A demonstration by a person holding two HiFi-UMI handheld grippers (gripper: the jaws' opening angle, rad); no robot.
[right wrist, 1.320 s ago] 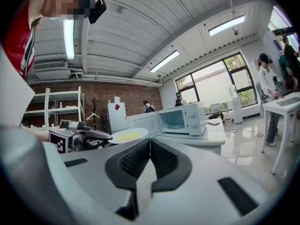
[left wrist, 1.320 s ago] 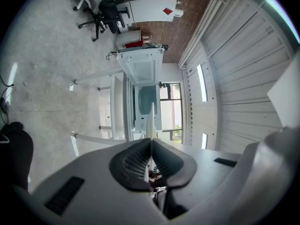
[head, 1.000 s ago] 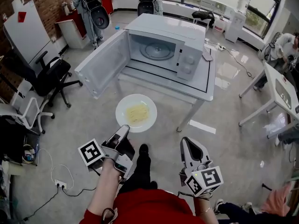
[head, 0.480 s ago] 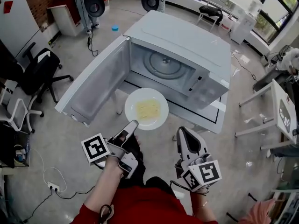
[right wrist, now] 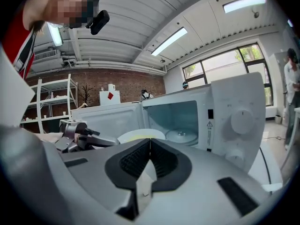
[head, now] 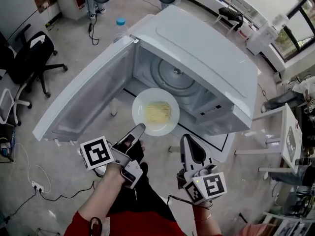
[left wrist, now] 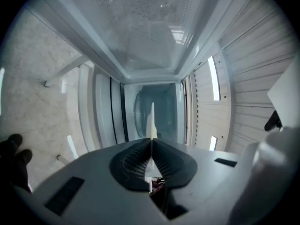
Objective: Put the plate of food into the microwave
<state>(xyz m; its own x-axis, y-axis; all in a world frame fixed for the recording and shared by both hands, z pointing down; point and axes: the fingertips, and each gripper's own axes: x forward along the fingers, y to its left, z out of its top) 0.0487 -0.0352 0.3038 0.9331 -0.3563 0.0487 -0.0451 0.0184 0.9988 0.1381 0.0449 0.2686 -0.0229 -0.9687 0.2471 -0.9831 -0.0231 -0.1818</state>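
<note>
Overhead, a person's left gripper (head: 139, 130) pinches the near rim of a white plate (head: 155, 112) and holds it level at the open mouth of a white microwave (head: 206, 58). A mound of pale yellow food (head: 157, 113) sits at the plate's centre. From the head view the plate hangs over the front lip of the cavity, with the glass turntable (head: 176, 78) showing just beyond it; the plate is not yet set down on that turntable. The left gripper view looks along the jaws into the oven. There the plate appears edge-on as a thin white sliver clamped between the two dark pads.

The microwave's door (head: 83, 102) is swung wide to the left. The oven stands on a white table (head: 222, 142) edged with a black line.

The right gripper (head: 185, 140) hangs below and to the right of the plate, apart from it and from the microwave. Its jaws are pressed together with nothing between them, as the right gripper view shows. The same view shows the plate beside the oven's opening and the control knobs on the front panel.

A black office chair (head: 29, 65) stands at the far left. A blue-capped bottle (head: 120, 26) stands on the floor behind the door.
</note>
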